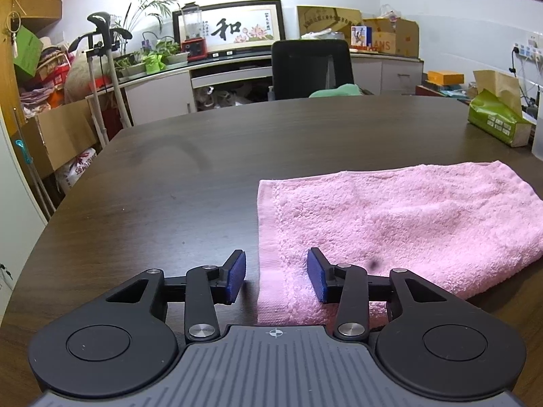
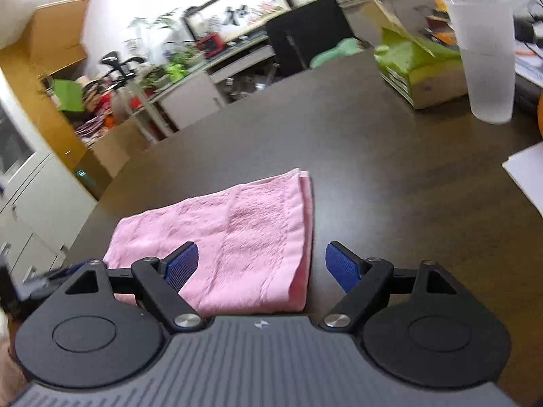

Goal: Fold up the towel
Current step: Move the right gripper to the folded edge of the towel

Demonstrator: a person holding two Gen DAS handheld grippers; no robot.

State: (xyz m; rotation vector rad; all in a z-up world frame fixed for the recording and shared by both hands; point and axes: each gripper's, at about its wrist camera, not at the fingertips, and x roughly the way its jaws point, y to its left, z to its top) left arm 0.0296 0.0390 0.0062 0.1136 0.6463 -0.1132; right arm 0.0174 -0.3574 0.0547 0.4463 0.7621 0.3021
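Left wrist view: the left tongs (image 1: 276, 276) stand parted with nothing clamped between the blue pads. The pink towel (image 1: 400, 227) lies folded flat on the dark wooden counter (image 1: 190, 176). Its hemmed left edge runs into the gap between the pads; the right pad sits over the towel, the left pad over bare counter just beside the hem. Whether either pad touches the cloth cannot be told. A small dark spot shows on the towel near the right pad. A green tissue box (image 1: 497, 122) rests at the counter's far right, and a black chair (image 1: 310, 68) stands behind the far edge.

Right wrist view: the right tongs (image 2: 261, 264) are spread wide and grip nothing. The towel (image 2: 237, 234) lies on the counter (image 2: 390, 176) with its layered right edge falling between the pads; the left pad hangs over the cloth, the right pad over bare wood. A frosted plastic cup (image 2: 485, 57) stands upright just beside the tissue box (image 2: 419, 64), well apart from the towel. This view is slightly blurred.
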